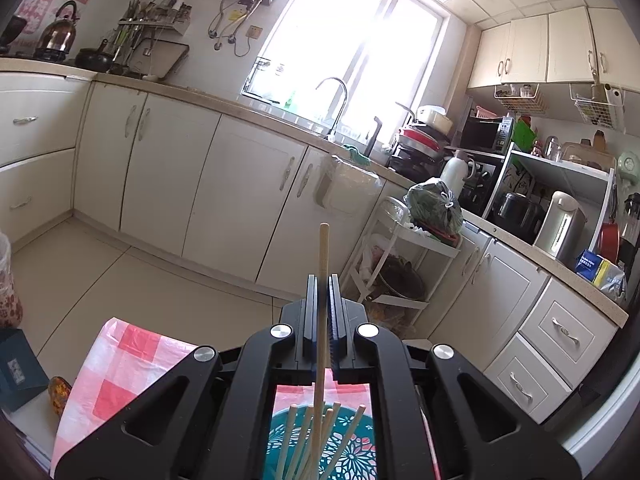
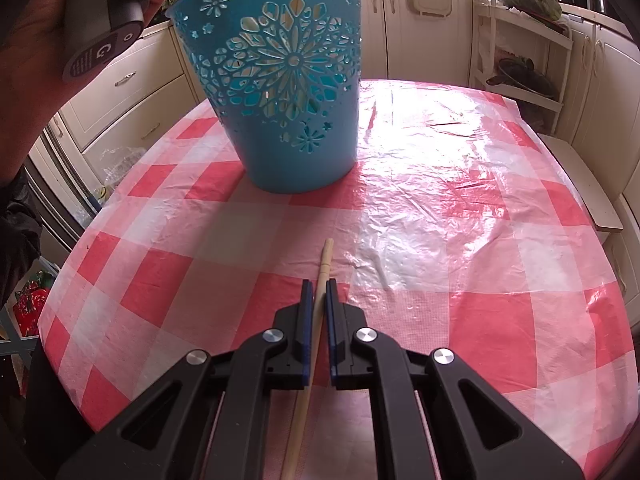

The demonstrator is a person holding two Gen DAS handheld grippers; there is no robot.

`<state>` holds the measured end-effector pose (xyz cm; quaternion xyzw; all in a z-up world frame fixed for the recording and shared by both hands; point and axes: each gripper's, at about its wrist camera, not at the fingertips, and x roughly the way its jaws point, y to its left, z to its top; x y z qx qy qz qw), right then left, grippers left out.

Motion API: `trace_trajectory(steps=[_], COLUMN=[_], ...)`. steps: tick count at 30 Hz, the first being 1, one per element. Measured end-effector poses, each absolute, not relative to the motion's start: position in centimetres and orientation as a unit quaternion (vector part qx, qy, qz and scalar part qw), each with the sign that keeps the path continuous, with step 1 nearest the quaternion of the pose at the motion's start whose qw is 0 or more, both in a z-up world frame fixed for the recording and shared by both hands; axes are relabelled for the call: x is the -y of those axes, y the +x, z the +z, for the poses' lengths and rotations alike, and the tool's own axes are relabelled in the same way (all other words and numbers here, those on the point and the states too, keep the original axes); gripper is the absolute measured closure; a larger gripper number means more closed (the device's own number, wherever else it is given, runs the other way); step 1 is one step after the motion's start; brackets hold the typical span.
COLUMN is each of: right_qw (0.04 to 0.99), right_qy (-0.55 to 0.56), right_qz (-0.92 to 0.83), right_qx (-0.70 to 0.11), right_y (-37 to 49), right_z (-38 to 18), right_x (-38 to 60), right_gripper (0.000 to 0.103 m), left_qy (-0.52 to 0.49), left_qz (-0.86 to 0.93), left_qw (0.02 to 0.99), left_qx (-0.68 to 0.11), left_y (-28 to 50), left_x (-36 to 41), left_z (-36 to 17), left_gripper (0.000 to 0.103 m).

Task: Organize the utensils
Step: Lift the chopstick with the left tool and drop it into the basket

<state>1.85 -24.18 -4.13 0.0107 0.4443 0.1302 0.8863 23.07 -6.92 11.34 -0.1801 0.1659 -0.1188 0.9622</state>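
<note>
**Left wrist view: one chopstick over the holder, one on the table**

Left wrist view has the left gripper [image 1: 323,280] pinched tight on an upright wooden chopstick [image 1: 323,252], directly above the teal holder [image 1: 352,456], where several more chopsticks [image 1: 298,436] already stand.

On the other side, the right gripper [image 2: 319,284] is nearly closed around a second chopstick [image 2: 325,258] lying on the red-and-white checked tablecloth [image 2: 460,240] (whether the pads actually squeeze it is unclear). The blue cut-out bucket [image 2: 280,92] stands upright further along the table, well apart from this chopstick.
</note>
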Motion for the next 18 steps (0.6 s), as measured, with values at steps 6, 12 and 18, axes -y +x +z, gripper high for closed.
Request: trace_trajectory(steps=[6,12,18], right_qw=[0.886,0.886,0.883], right_qy=[0.011,0.010,0.021], right_qz=[0.130,0.130,0.138], right_qx=[-0.444,-0.445,-0.448], right_y=[1.9,1.9,2.0], right_z=[-4.1,-4.1,-4.1], right_x=[24.1,24.1,24.5], right_gripper=[0.096,0.096,0.096], left_qy=[-0.147,-0.092,-0.120], left_qz=[-0.128,-0.141,-0.078], left_qw=[0.962,0.957,0.967], left_qx=[-0.190,-0.238,-0.210], left_y=[22.6,21.2,16.0], left_x=[7.7,8.8,4.6], left_z=[10.2,8.4,8.2], left_gripper=[0.098,0.096,0.045])
